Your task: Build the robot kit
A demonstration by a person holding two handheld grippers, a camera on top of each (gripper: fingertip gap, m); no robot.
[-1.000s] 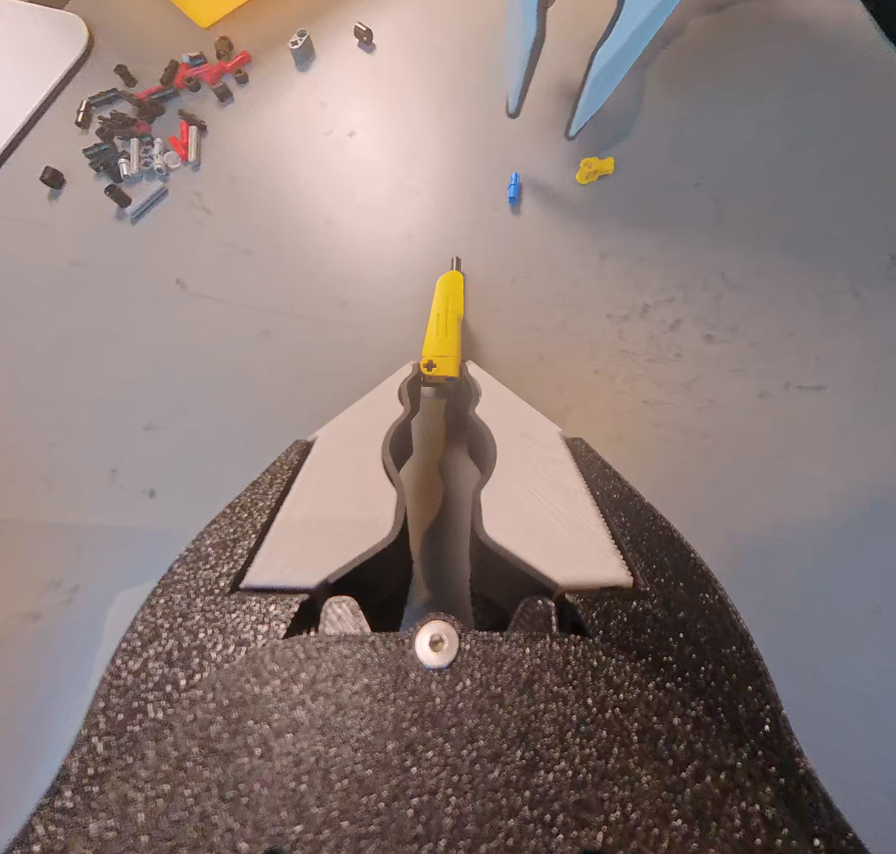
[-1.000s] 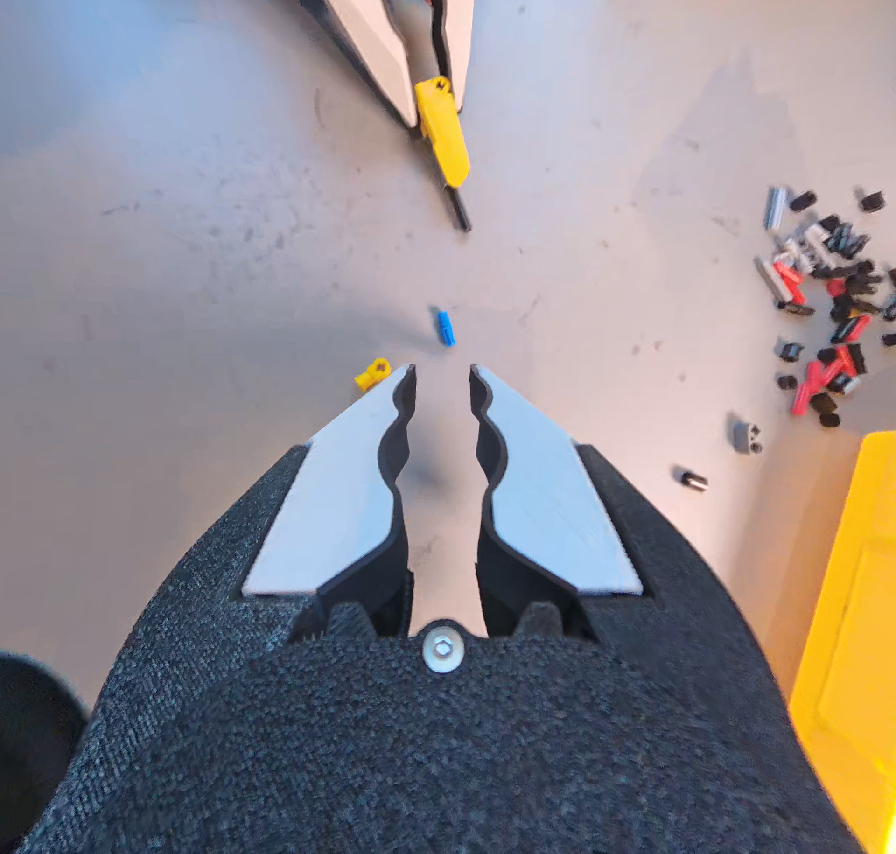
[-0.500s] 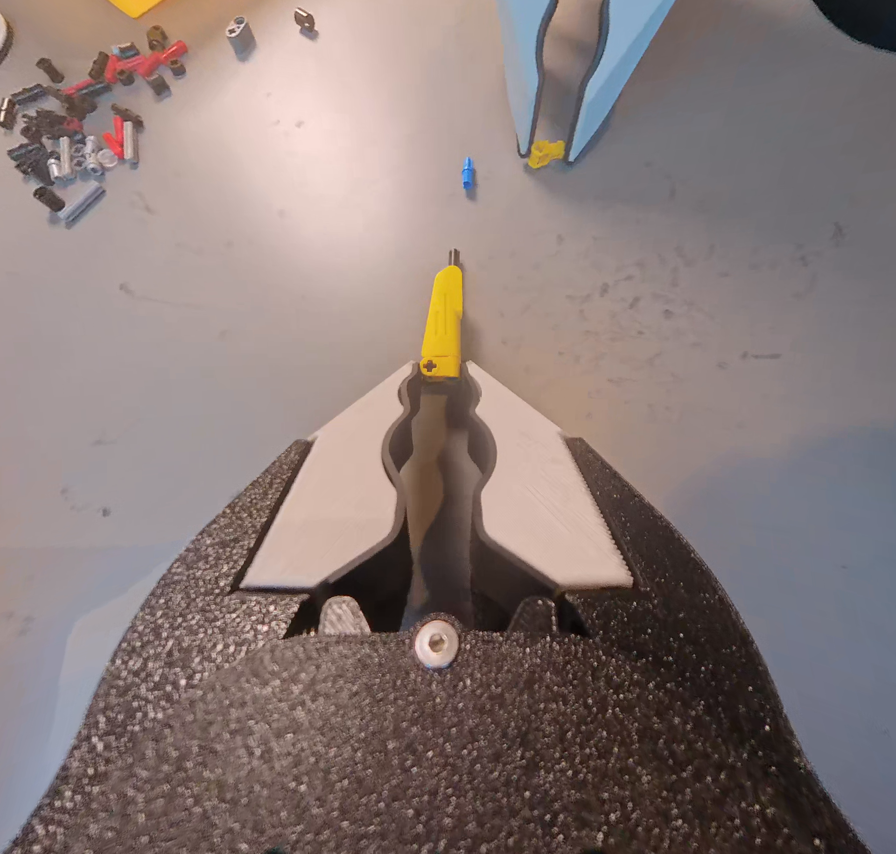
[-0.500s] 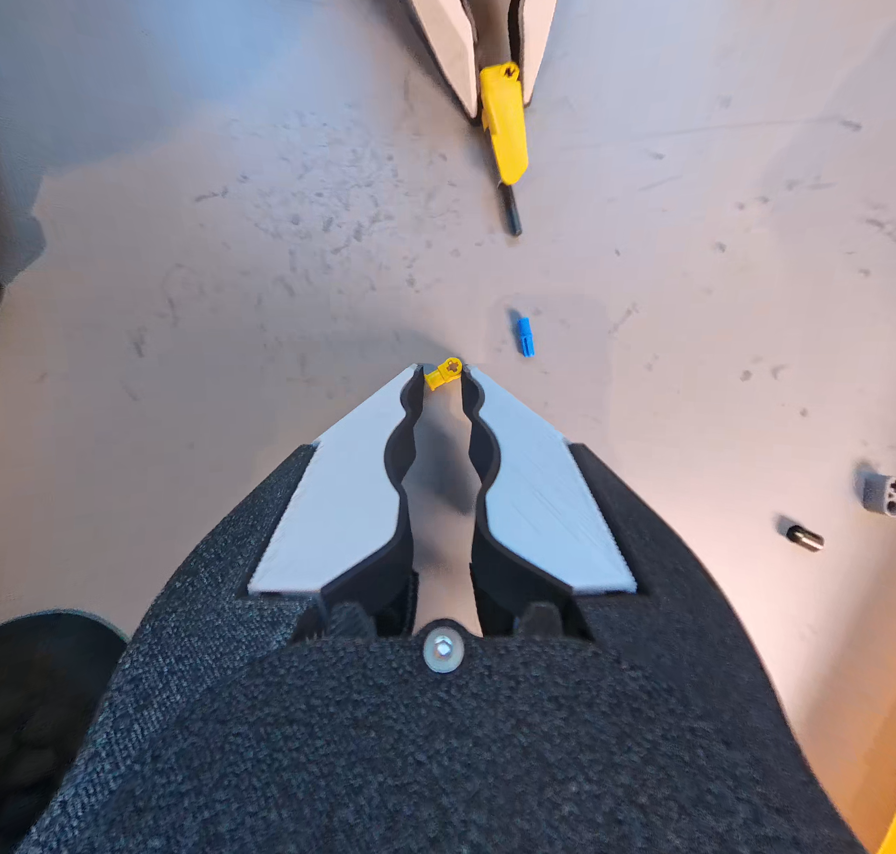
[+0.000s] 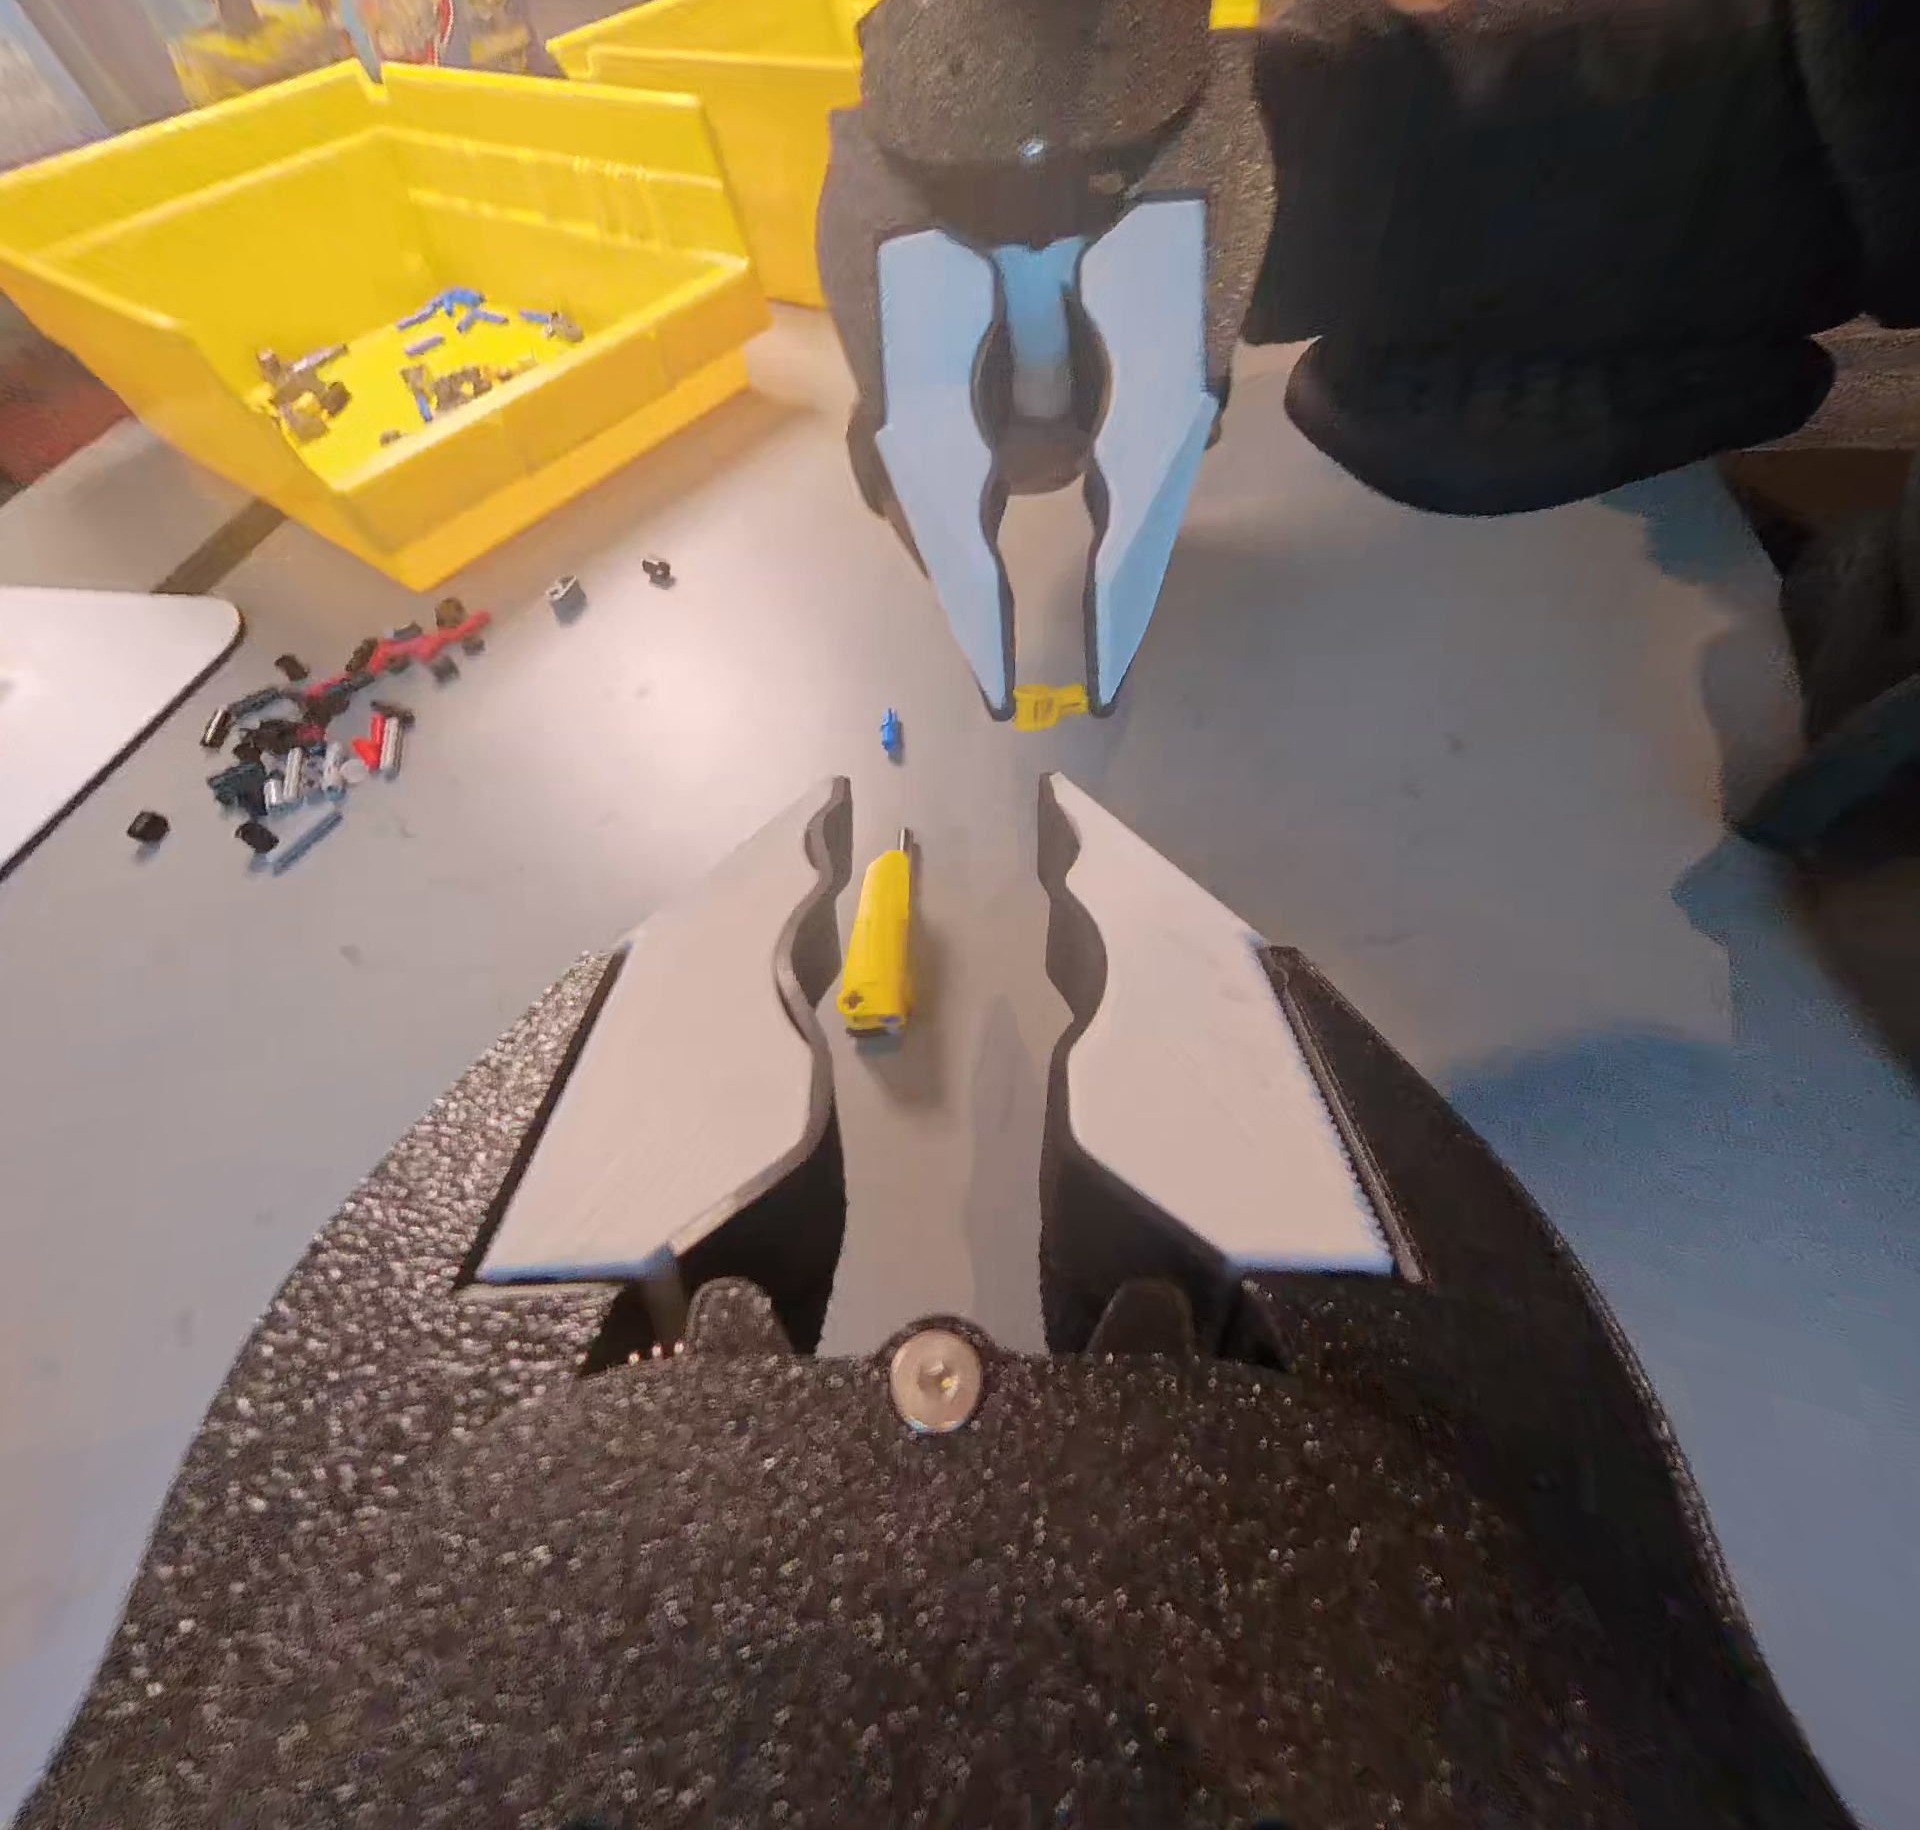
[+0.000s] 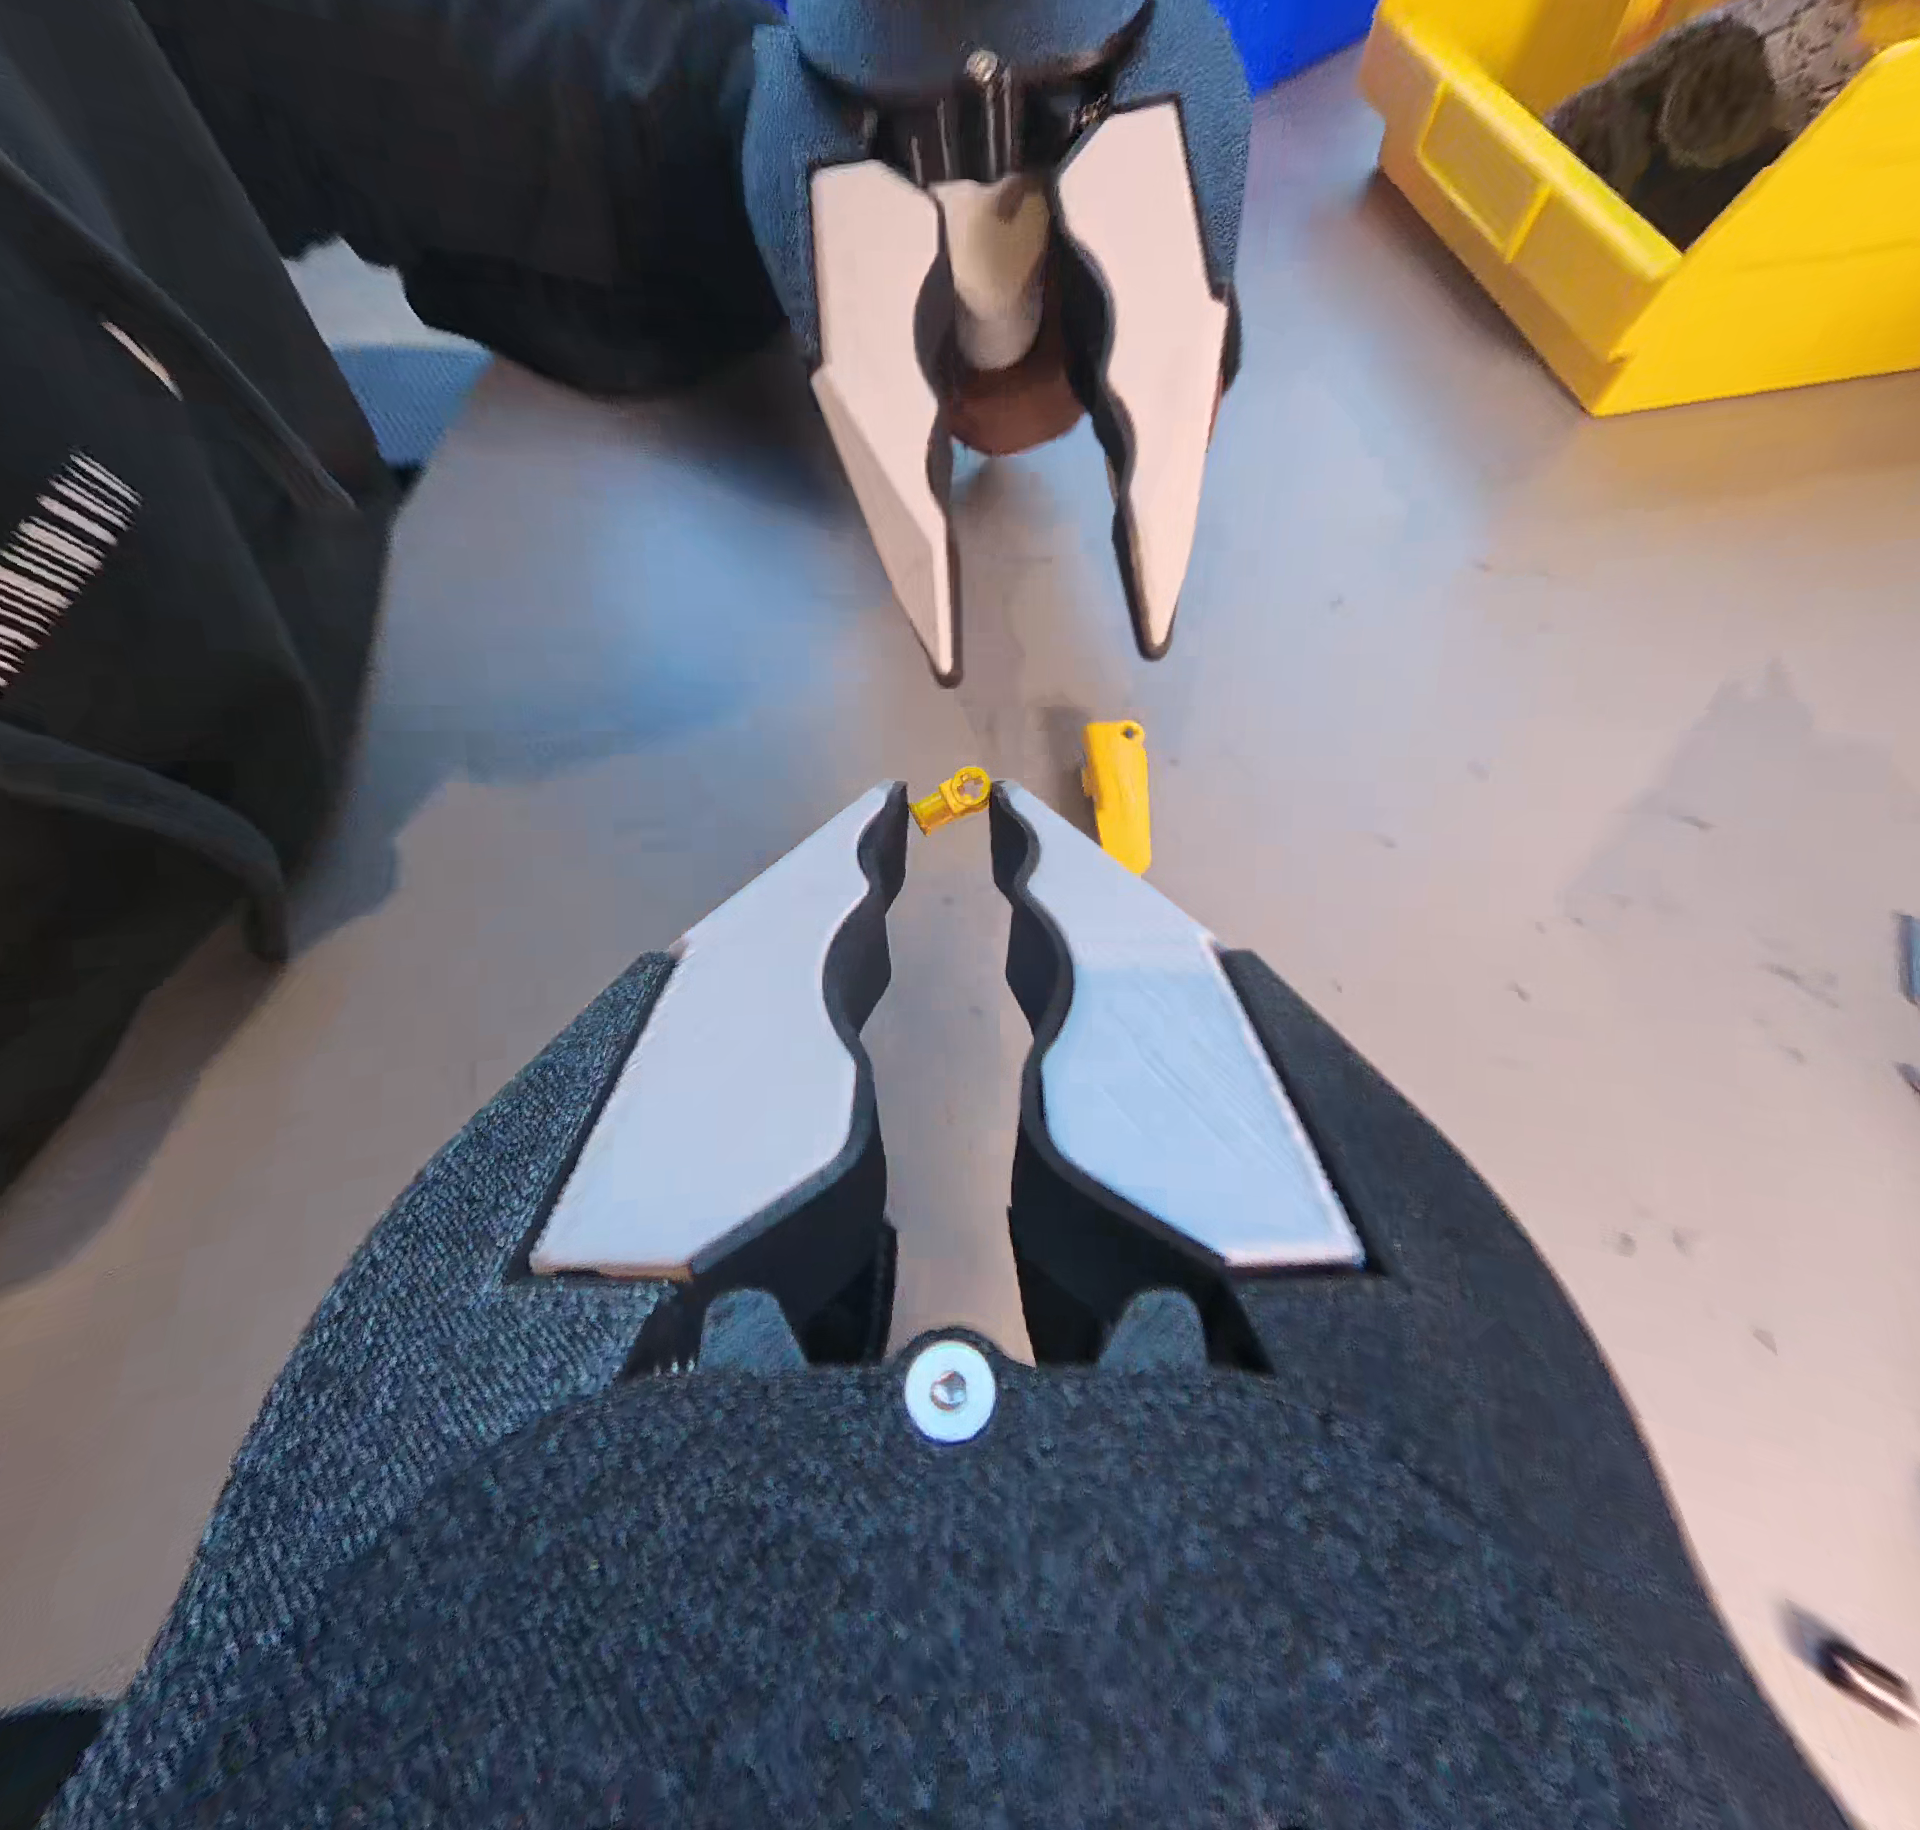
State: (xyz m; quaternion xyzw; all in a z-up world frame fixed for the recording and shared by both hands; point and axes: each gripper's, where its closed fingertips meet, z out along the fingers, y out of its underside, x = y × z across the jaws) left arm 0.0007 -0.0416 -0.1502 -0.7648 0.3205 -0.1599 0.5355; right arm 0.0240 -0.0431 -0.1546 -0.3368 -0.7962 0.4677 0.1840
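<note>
on the grey table, left gripper [image 5: 943, 783]: its fingers are standing wide apart, gripping nothing, hovering low over the long yellow piece.
long yellow piece [image 5: 878, 939]: lying flat on the table [image 5: 1351, 741] between the 2 spread fingers, nearer the 9 o'clock one; its dark pin end is pointing to 12 o'clock. whether it is touching that finger, i cannot tell.
right gripper [image 6: 948, 798]: its tips are pinching the small yellow connector [image 6: 940, 806] from both sides, right down at the table; lifted or resting, i cannot tell.
facing: the 2 grippers are pointing tip to tip, each at the other's 12 o'clock.
blue pin [image 5: 890, 731]: lying loose at 11 o'clock of the left tips, near the connector.
loose parts [image 5: 312, 731]: a black, red and grey scatter at 9 o'clock.
surface: matt grey, scuffed and speckled.
room: yellow bin [image 5: 384, 326] holding small parts at 10 o'clock, more bins behind; a dark-gloved hand [image 5: 1558, 222] is holding the right gripper.
</note>
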